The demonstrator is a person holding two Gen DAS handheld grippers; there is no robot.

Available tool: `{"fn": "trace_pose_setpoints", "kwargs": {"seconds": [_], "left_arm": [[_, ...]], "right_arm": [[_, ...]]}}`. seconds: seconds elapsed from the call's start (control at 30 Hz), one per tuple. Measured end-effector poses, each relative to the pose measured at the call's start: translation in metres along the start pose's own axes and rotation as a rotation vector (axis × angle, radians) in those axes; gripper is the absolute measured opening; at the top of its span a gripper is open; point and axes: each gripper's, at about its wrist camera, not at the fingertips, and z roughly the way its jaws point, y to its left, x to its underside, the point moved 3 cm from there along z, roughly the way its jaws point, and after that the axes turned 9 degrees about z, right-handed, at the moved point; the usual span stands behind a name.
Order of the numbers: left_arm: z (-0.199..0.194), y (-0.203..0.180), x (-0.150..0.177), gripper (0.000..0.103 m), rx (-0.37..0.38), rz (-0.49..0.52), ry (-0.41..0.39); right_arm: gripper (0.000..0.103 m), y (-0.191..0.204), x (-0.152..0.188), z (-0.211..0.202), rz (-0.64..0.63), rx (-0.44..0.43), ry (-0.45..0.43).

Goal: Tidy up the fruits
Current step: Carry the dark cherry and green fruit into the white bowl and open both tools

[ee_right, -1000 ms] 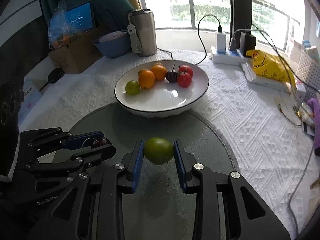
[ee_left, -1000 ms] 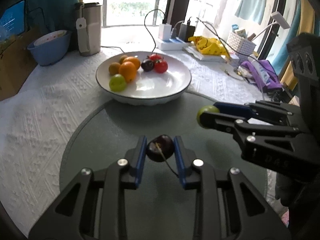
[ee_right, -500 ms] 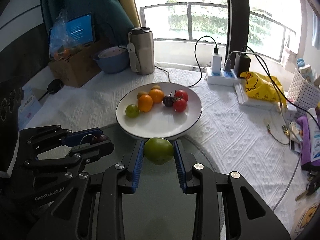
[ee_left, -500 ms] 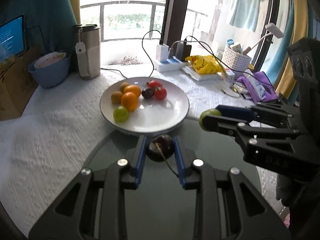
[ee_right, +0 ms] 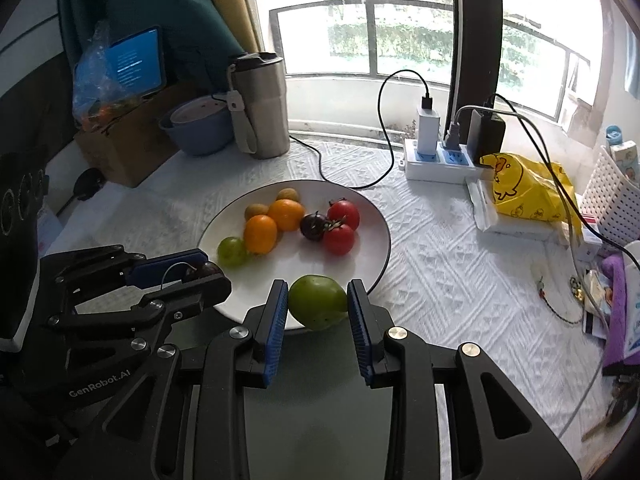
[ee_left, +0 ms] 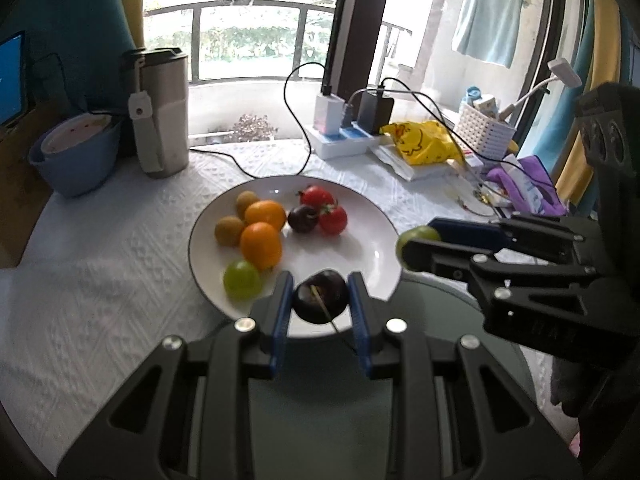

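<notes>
My left gripper (ee_left: 320, 304) is shut on a dark cherry (ee_left: 320, 297) with a thin stem, held over the near rim of the white plate (ee_left: 360, 208). My right gripper (ee_right: 318, 304) is shut on a green tomato (ee_right: 318, 301), also over the plate's near rim (ee_right: 380, 240). On the plate lie two oranges (ee_left: 262, 244), two brownish kiwis, a green fruit (ee_left: 241, 279), a dark cherry (ee_left: 303, 218) and two red tomatoes (ee_left: 333, 219). Each gripper shows in the other's view: the right one (ee_left: 416, 246) to the right, the left one (ee_right: 200, 274) to the left.
A steel tumbler (ee_left: 160, 112) and a blue bowl (ee_left: 76, 156) stand at the back left. A power strip (ee_right: 436, 164) with cables, a yellow bag (ee_right: 524, 188) and a white basket (ee_right: 612, 200) crowd the back right. A grey round mat (ee_right: 320, 432) lies under the grippers.
Both grippers have moved forward and slightly up from over the grey mat to the plate's near rim, each still holding its fruit.
</notes>
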Motion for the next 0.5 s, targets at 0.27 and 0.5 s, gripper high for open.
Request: {"fn": "trace_pose_setpoints", "kwargs": {"seconds": [0.27,0.5], "left_arm": [[0.033,0.01,-0.014,0.029,0.028,0.003,0.019],[0.052,0.018,-0.023,0.029,0.03,0.002,0.028]], "right_arm": [[0.033,-0.012,-0.015,0.03,0.025,-0.005,0.027],[0.033,-0.02,-0.021,0.051,0.042,-0.005,0.05]]}}
